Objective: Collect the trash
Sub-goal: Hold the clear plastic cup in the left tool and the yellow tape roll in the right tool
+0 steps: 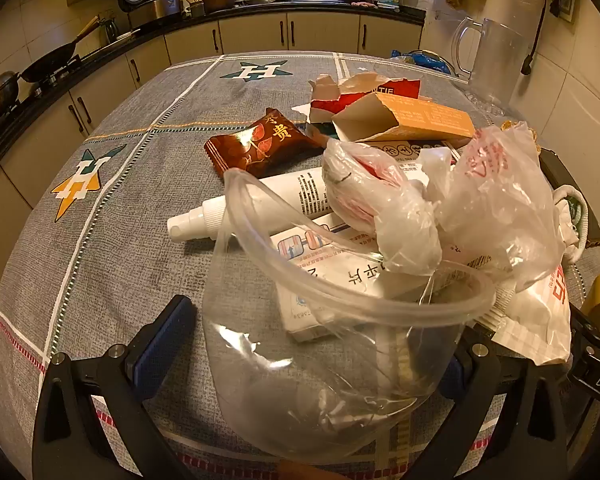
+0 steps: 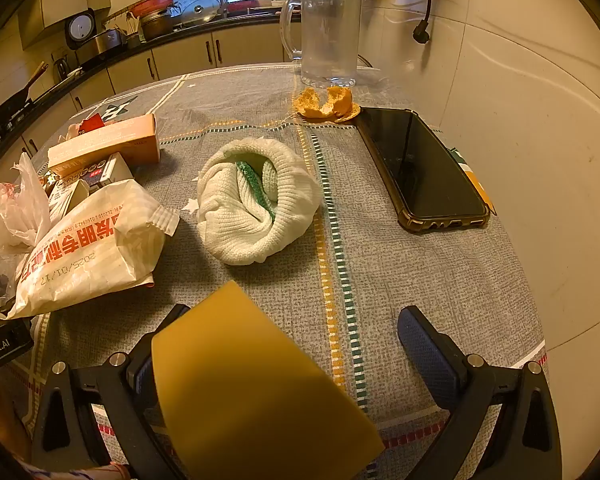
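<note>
A clear plastic bowl (image 1: 324,360) lies tilted on the grey tablecloth (image 1: 112,264) between the wide jaws of my left gripper (image 1: 320,320); the left pad (image 1: 164,344) stands just off its wall. Behind it is a trash heap: crumpled plastic bags (image 1: 452,200), a white spray bottle (image 1: 260,200), a brown snack wrapper (image 1: 260,144), a torn red carton (image 1: 360,94) and an orange carton (image 1: 416,120). My right gripper (image 2: 294,314) is open. A mustard-yellow object (image 2: 252,380) leans by its left finger, far from the right pad (image 2: 428,356). A printed paper bag (image 2: 88,252) lies to the left.
A white knitted cloth (image 2: 256,200) lies ahead of the right gripper. An orange peel (image 2: 326,106), a black phone (image 2: 420,168) and a clear pitcher (image 2: 328,36) sit by the tiled wall (image 2: 540,120). Kitchen counters with pans run behind the table.
</note>
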